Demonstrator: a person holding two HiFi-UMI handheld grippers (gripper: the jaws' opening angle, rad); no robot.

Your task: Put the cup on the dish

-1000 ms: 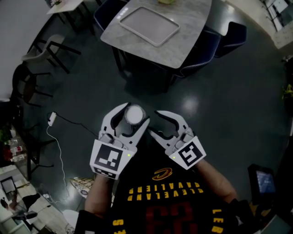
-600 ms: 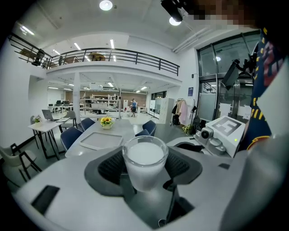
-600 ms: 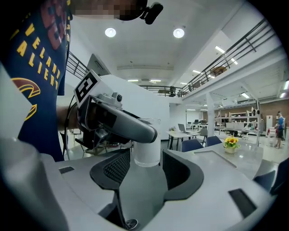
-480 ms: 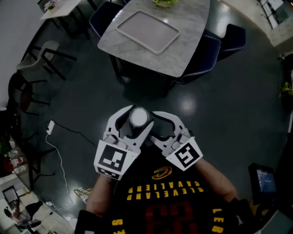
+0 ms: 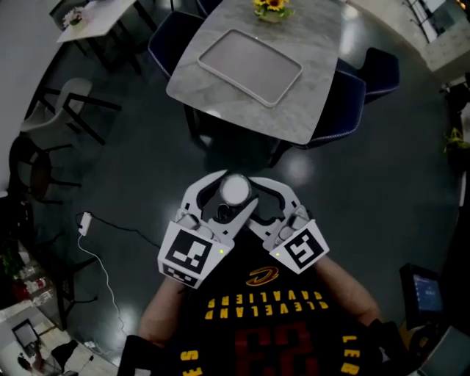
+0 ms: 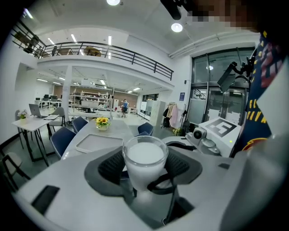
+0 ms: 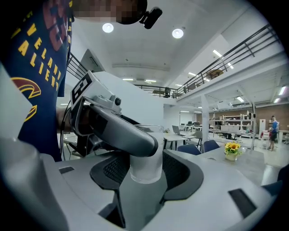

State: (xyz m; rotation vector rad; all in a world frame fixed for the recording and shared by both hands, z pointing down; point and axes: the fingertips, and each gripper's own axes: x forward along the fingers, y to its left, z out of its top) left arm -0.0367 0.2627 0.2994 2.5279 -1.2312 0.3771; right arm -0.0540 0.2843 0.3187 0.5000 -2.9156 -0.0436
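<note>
Left gripper (image 5: 235, 192) jaws are clamped on the cup (image 6: 144, 159), carried upright. The right gripper (image 5: 255, 202) jaws have just spread wide beside it, the cup in their gap but unpressed. Both have closed in on the tabletop (image 5: 308, 103); the dish (image 5: 250, 64) lies well ahead, so set-down looks next.

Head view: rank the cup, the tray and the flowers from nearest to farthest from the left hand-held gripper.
1. Cup: gripped between the jaws of the left hand-held gripper.
2. Tray: ahead, lying on the table.
3. Flowers: beyond the tray, at the table's far edge.
</note>
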